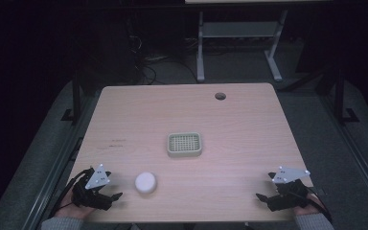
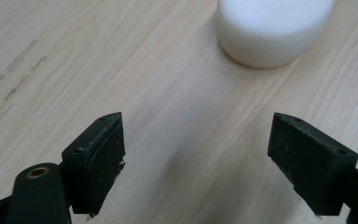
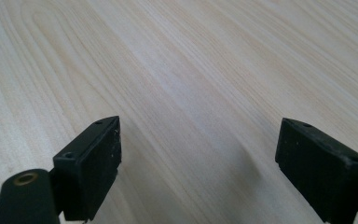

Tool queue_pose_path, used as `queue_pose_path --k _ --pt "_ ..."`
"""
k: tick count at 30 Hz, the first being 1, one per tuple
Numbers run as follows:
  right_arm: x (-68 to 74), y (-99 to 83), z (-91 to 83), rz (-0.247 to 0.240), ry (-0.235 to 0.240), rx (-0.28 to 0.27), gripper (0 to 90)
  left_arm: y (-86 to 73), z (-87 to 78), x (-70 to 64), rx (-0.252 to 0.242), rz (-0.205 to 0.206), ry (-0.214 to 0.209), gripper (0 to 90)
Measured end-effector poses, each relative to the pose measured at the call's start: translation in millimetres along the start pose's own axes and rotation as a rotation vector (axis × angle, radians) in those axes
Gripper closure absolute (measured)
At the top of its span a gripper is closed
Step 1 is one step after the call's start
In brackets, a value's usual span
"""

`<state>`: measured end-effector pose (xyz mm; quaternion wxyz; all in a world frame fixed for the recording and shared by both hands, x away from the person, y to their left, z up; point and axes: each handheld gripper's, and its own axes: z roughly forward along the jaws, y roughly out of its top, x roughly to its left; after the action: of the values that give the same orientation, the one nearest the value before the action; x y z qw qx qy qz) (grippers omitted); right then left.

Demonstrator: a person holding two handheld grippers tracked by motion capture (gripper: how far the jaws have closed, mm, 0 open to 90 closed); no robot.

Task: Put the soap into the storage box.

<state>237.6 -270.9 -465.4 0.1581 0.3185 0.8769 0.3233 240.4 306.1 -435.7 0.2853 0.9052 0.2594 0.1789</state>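
A white round puck-shaped object (image 1: 145, 182) lies on the wooden table (image 1: 187, 115) near the front left. A small pale green basket tray (image 1: 184, 144) with a grid bottom sits at the table's middle. My left gripper (image 1: 116, 195) rests at the front left edge, open and empty, a short way left of the white object (image 2: 274, 28), which lies ahead of its jaws. My right gripper (image 1: 260, 197) rests at the front right edge, open and empty, with bare wood (image 3: 177, 84) between its jaws.
A round cable hole (image 1: 220, 96) sits near the table's far edge. Beyond the table stands a grey metal table frame (image 1: 239, 43) on a dark floor with cables.
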Motion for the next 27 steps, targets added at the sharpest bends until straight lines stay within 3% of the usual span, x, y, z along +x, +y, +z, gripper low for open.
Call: queue_pose_path --k 11,14,18,27 --pt "5.0 2.3 -3.1 -0.012 -0.006 0.003 13.8 3.2 4.2 -3.3 0.037 0.020 -0.036 17.8" --pt "5.2 3.0 -2.7 -0.022 -0.007 -0.001 13.8 5.8 6.4 -6.6 0.035 0.045 -0.029 18.1" --pt "6.2 3.8 -2.2 -0.031 -0.005 -0.002 13.8 10.6 5.8 -10.1 0.016 0.044 -0.045 18.6" --pt "7.1 4.1 -2.4 -0.021 0.003 -0.003 13.7 15.7 8.5 -14.2 0.035 0.076 -0.051 18.1"
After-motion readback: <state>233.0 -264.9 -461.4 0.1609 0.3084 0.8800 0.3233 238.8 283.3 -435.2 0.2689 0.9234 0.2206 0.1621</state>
